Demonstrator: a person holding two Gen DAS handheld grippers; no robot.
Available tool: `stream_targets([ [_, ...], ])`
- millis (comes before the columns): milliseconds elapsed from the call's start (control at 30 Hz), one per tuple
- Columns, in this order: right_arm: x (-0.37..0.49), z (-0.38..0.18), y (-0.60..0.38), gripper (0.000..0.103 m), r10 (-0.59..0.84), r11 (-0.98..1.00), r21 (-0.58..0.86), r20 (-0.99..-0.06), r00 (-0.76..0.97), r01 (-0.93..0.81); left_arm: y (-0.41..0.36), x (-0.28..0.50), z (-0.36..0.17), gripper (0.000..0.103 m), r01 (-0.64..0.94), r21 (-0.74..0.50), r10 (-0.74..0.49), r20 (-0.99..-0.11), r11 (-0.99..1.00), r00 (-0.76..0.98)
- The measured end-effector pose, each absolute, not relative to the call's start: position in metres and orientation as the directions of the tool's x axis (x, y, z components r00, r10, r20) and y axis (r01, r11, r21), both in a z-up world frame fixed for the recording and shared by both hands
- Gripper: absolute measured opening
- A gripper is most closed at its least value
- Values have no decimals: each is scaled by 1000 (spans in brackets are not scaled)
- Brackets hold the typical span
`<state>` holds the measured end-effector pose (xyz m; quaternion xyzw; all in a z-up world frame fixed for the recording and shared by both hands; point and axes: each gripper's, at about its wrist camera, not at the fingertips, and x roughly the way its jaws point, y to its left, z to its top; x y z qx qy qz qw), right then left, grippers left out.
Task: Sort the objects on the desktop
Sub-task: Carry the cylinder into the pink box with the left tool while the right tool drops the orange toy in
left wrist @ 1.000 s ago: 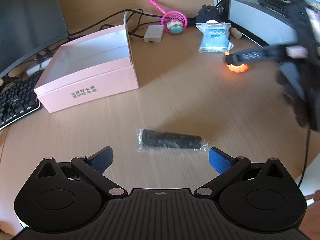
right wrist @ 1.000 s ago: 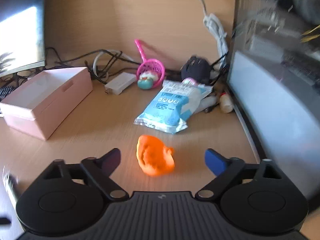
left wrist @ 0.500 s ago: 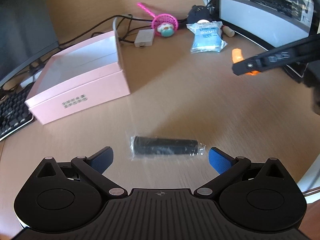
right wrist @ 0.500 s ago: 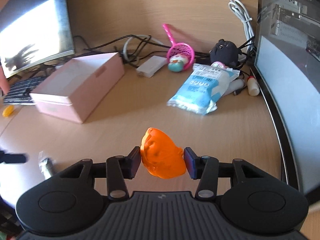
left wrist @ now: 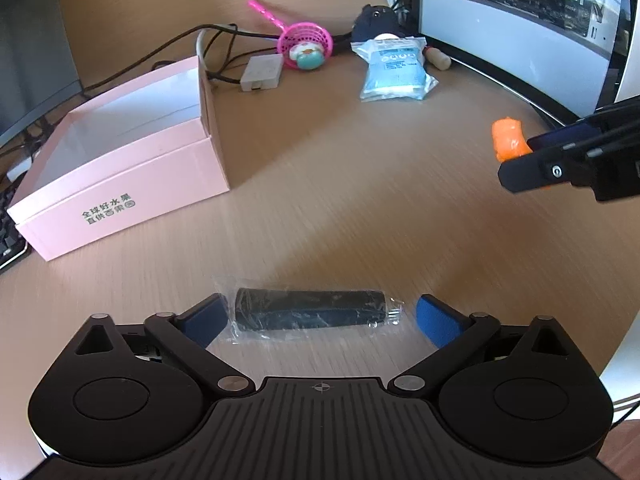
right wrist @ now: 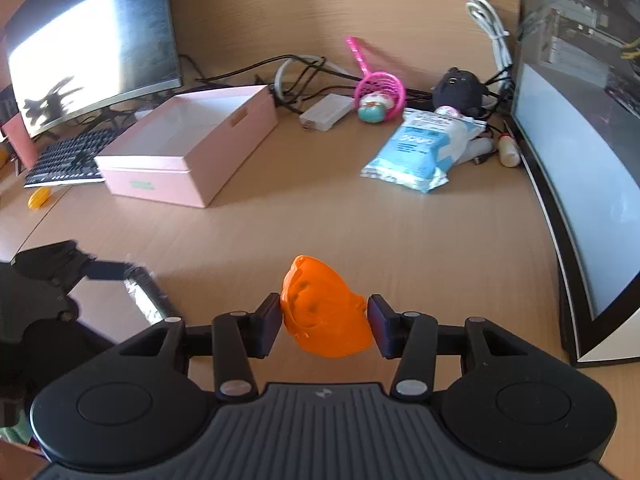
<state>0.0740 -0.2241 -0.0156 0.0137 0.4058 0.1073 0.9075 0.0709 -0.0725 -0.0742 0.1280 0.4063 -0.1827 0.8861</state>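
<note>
— Wooden desk (left wrist: pixel 360 200): what has the left gripper (left wrist: pixel 320 316) got?
— Nothing gripped; its jaws are closing around a black wrapped cylinder (left wrist: pixel 308 312) lying near the pink box (left wrist: pixel 120 184).
— The right gripper (right wrist: pixel 324 320)?
— It clamps an orange toy (right wrist: pixel 324 312), held well apart from that box.
</note>
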Motion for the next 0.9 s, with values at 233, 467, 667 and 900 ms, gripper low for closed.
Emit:
stream_targets([
  [233,71,-4,-198,47,260,958,116,-734,627,-261,-48,56,-59,89,401,65,-221,-748,914,626],
  [467,71,11,-158,47,356,911,130,-727,587,-391,-8,41,-24,89,355,70,-209,-699,932,684],
  [667,71,43,-128,47,447,845,106,-678,583,-525,12,39,7,89,315,101,-186,-626,944,757],
  [900,89,99,-112,47,494,825,53,-552,672,-563,31,65,52,89,219,154,-124,-470,963,874],
])
